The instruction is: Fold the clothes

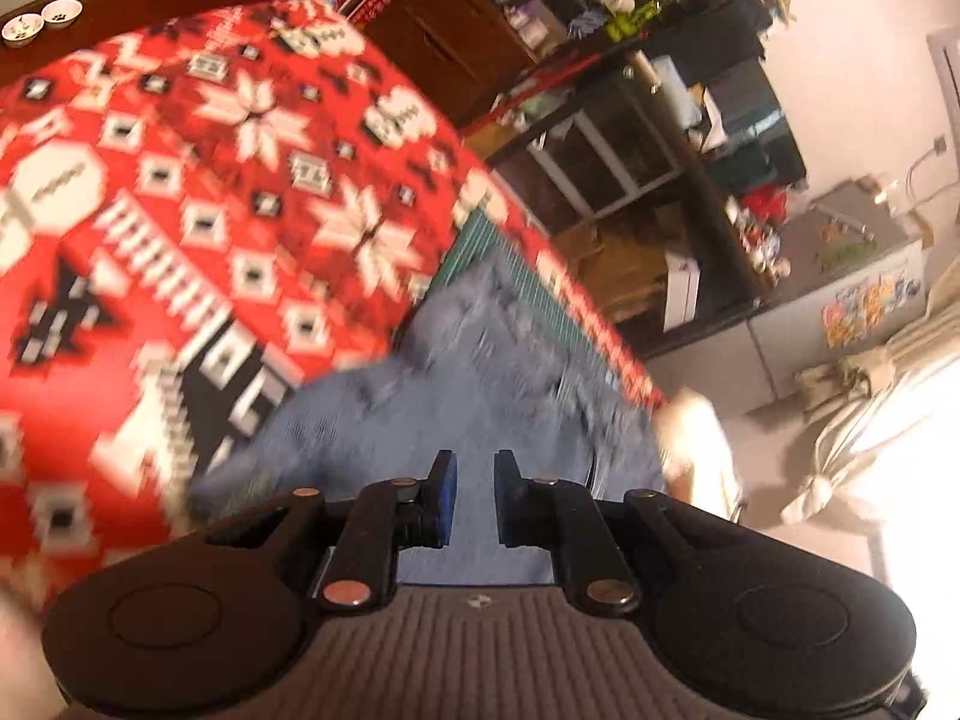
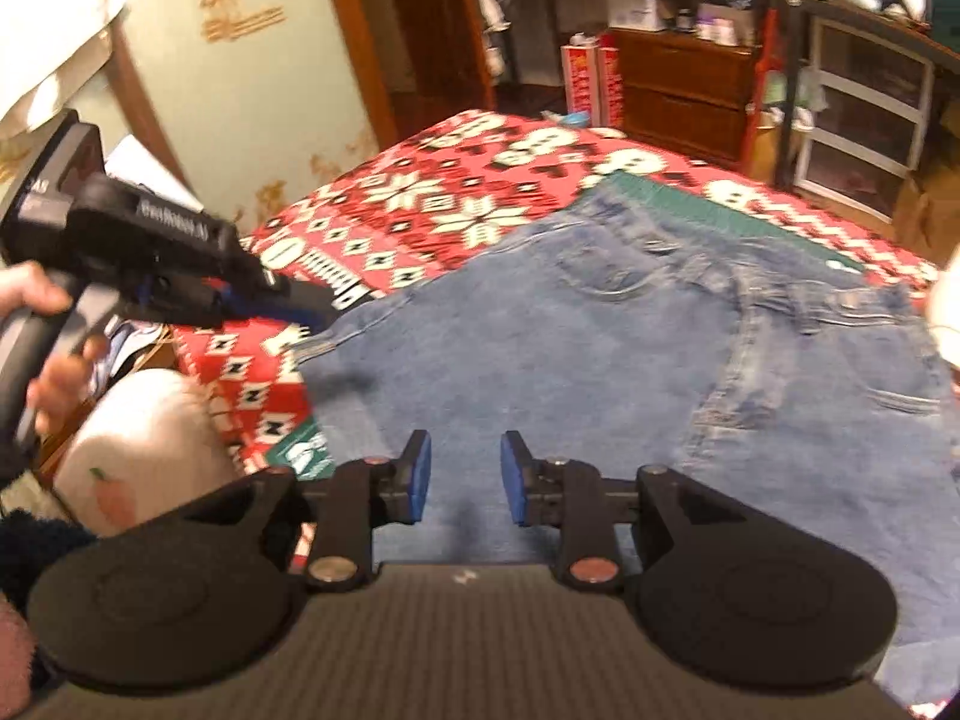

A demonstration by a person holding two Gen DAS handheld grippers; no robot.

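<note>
Blue jeans (image 2: 600, 372) lie spread on a table covered by a red patterned cloth (image 2: 432, 192). In the left wrist view the jeans (image 1: 456, 384) fill the lower middle, blurred. My left gripper (image 1: 475, 498) is open and empty just above the jeans' edge. It also shows in the right wrist view (image 2: 300, 312), at the jeans' left edge, held by a hand. My right gripper (image 2: 465, 477) is open and empty, low over the near part of the jeans.
The red cloth (image 1: 180, 210) hangs over the table's left edge. Dark wooden drawers (image 2: 678, 90) and cluttered shelves (image 2: 864, 108) stand behind the table. A pale wall (image 2: 252, 78) is at the left. Two small bowls (image 1: 42, 21) sit on a dark surface.
</note>
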